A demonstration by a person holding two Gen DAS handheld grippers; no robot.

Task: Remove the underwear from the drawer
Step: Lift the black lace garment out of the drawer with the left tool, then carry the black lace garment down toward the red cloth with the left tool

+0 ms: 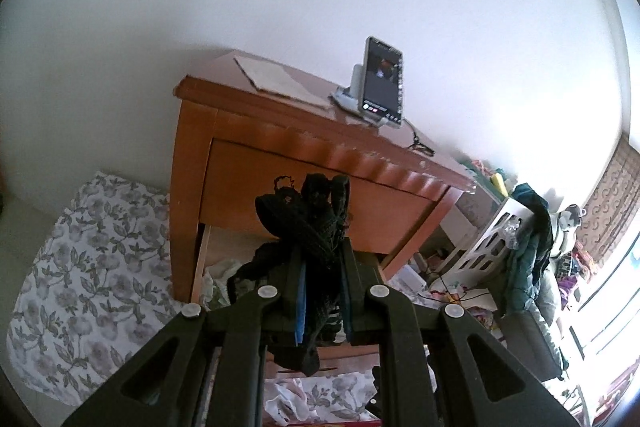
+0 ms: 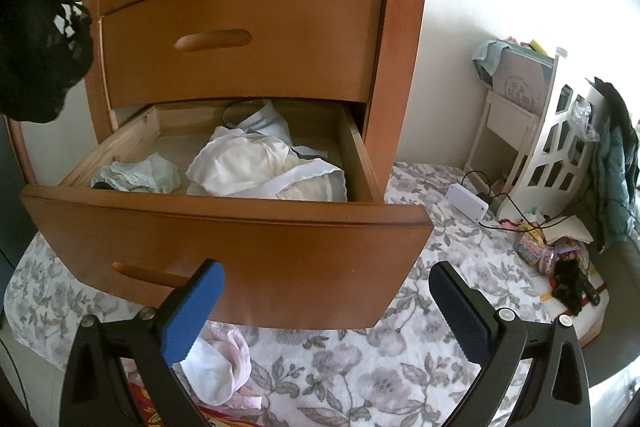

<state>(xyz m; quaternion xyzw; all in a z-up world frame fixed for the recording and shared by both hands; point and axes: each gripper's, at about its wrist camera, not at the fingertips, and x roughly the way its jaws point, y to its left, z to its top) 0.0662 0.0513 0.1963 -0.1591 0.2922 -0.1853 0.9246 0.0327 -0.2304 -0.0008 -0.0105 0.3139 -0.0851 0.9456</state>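
Black lace underwear (image 1: 308, 227) is clamped between the blue pads of the left gripper (image 1: 323, 291), whose jaws stand nearly closed on the bunched fabric; the garment hangs above and below the pads at centre frame in the left wrist view, clear of the wooden nightstand (image 1: 280, 147) behind it. In the right wrist view the same dark garment (image 2: 36, 39) appears at the upper left of the frame, level with the closed upper drawer (image 2: 240, 39) and apart from the open lower drawer (image 2: 224, 243). The step in hand is judged to be the removal of this one piece: it is out of the drawer and has yet to be set down. The right gripper (image 2: 326, 311) is released, jaws wide apart and empty, low in the frame in front of the drawer front, touching nothing. Remaining in the drawer are a white garment (image 2: 256, 167) at centre, a pale green garment (image 2: 140, 177) at left, and a striped piece (image 2: 260, 121) toward the back. A pink and white garment (image 2: 224, 367) already lies on the floral bed sheet (image 2: 360, 379) below the drawer front, at lower centre. The next move calls for carrying the black piece over the sheet, near that garment, and opening the left jaws so the lace drops free; lace may snag on the pads. The right gripper could then reach over the drawer front for the white garment.
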